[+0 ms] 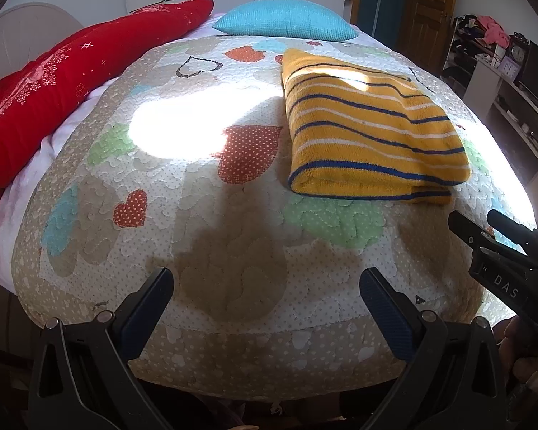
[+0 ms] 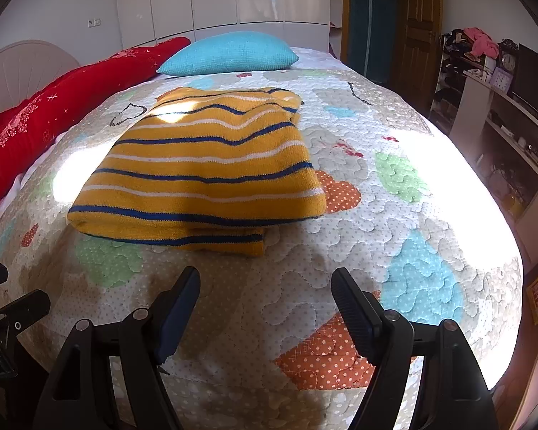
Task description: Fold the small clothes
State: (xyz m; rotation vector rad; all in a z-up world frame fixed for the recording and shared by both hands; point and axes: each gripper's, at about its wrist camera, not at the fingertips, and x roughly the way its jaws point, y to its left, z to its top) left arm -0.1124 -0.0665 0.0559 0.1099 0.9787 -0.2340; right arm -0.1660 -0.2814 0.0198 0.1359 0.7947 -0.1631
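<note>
Nearest the left wrist camera, the left claw [image 1: 267, 288] hangs over the near edge of the bed with its two fingers [image 1: 147, 301] spread wide apart and nothing between them. Below and beyond it lies the quilt [image 1: 211, 236], a padded cover with a dotted beige ground and patches shaped like hearts in orange, green and pale blue. A hard patch of sunlight falls across the middle of the cover, and a soft shadow sits just ahead of the fingertips.

Off to the right in the same view, the right claw [image 1: 471, 224] shows from the side, low over the quilt's right corner, well apart from the left one. From its own camera, the right claw [image 2: 265, 285] also stands with its fingers wide apart and empty, above an orange dotted patch near the bed's edge.

Further out lies the sweater [image 2: 201, 175], yellow with dark blue and white stripes. It is folded into a thick, roughly square stack and rests flat on the quilt, with a lower layer sticking out a little at the near edge. It sits straight ahead of the right claw, near but not touching, and to the right of the left claw's line of sight [image 1: 369, 125].

Past the sweater, a blue pillow [image 2: 229, 53] lies at the head of the bed, and a red blanket [image 1: 64, 82] runs along the left side. Shelves [image 2: 498, 122] stand by the wall on the right.
</note>
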